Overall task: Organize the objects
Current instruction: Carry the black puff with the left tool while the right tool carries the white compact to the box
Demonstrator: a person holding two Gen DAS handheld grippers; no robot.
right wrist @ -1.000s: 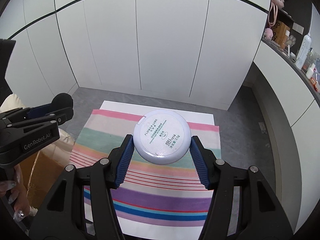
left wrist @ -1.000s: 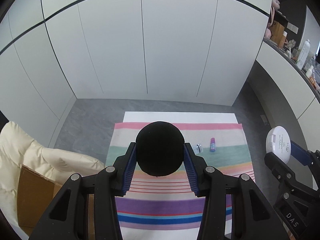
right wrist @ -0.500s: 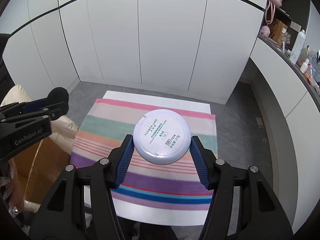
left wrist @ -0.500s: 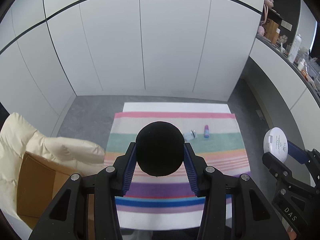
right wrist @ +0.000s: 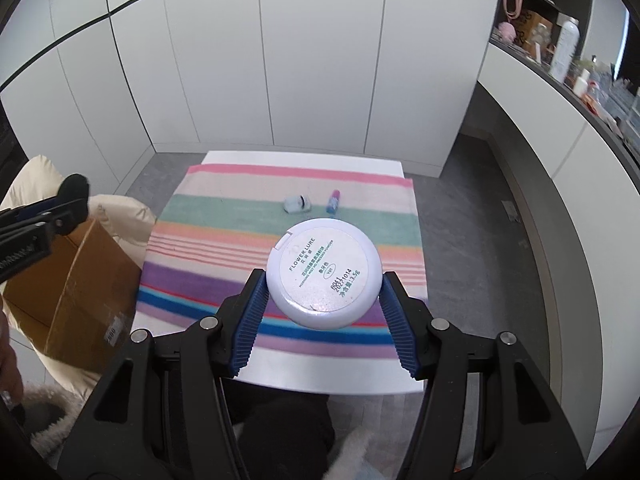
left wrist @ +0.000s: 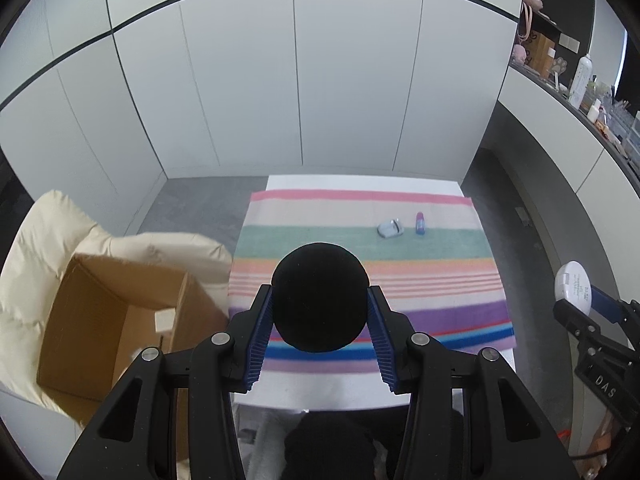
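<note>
Powder compact (right wrist: 323, 273) pinched in the right gripper (right wrist: 323, 276), black puff (left wrist: 320, 297) squeezed in the left gripper (left wrist: 320, 308); both have pulled back off the striped cloth (left wrist: 400, 272), and the cardboard box (left wrist: 104, 320) swings into view at left, likely their destination.

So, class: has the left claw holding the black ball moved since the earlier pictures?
Yes. The left claw has pulled back and left: the striped cloth looks farther, and the cardboard box is newly exposed.

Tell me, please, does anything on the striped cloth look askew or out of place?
Mildly. A small pale container lies on its side on the striped cloth, beside a small purple-capped bottle, also lying down. Nothing looks spilled or damaged.
</note>
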